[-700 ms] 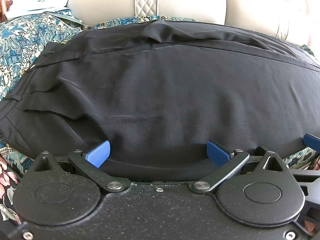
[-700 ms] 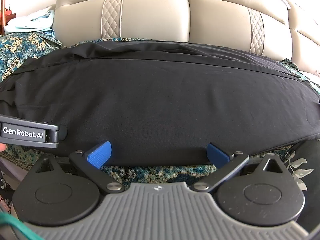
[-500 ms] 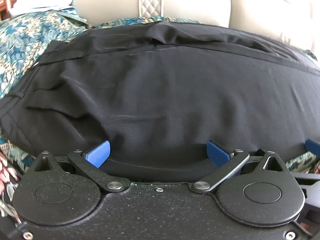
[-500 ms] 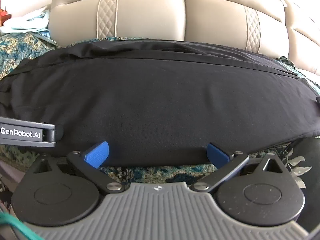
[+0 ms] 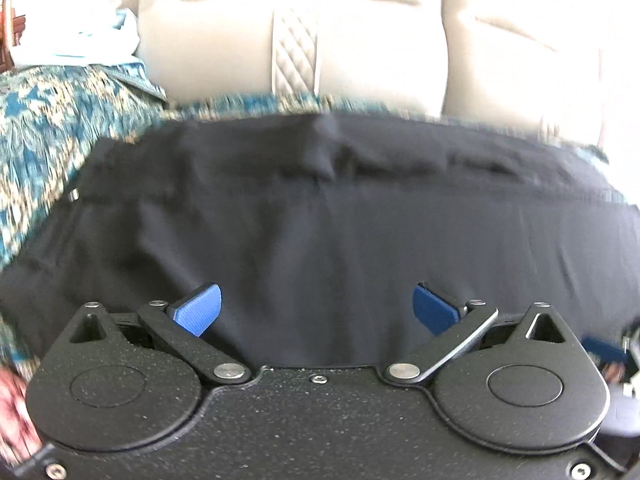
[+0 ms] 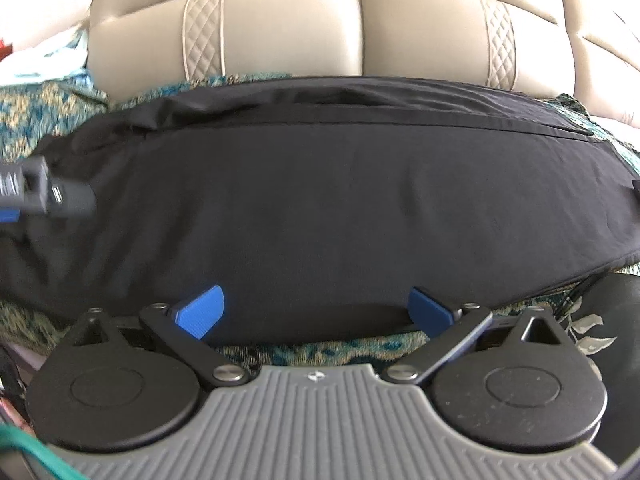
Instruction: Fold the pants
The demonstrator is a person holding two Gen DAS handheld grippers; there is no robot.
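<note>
Black pants (image 5: 340,220) lie spread sideways on a patterned teal cover over the sofa seat; they also fill the right wrist view (image 6: 320,200). My left gripper (image 5: 316,312) is open, its blue pads wide apart over the near edge of the pants. My right gripper (image 6: 316,310) is open, pads apart at the near hem of the pants. The left gripper's body shows at the left edge of the right wrist view (image 6: 44,196), above the pants. The left view is motion-blurred.
The beige leather sofa back (image 6: 280,28) rises behind the pants. The teal patterned cover (image 5: 52,128) extends to the left. Light cloth (image 5: 72,48) lies at the far left. A dark leaf-print cushion (image 6: 600,320) sits at the near right.
Both grippers have moved forward over the pants and stayed open. The left gripper has moved up and further in, as seen in the right wrist view.
</note>
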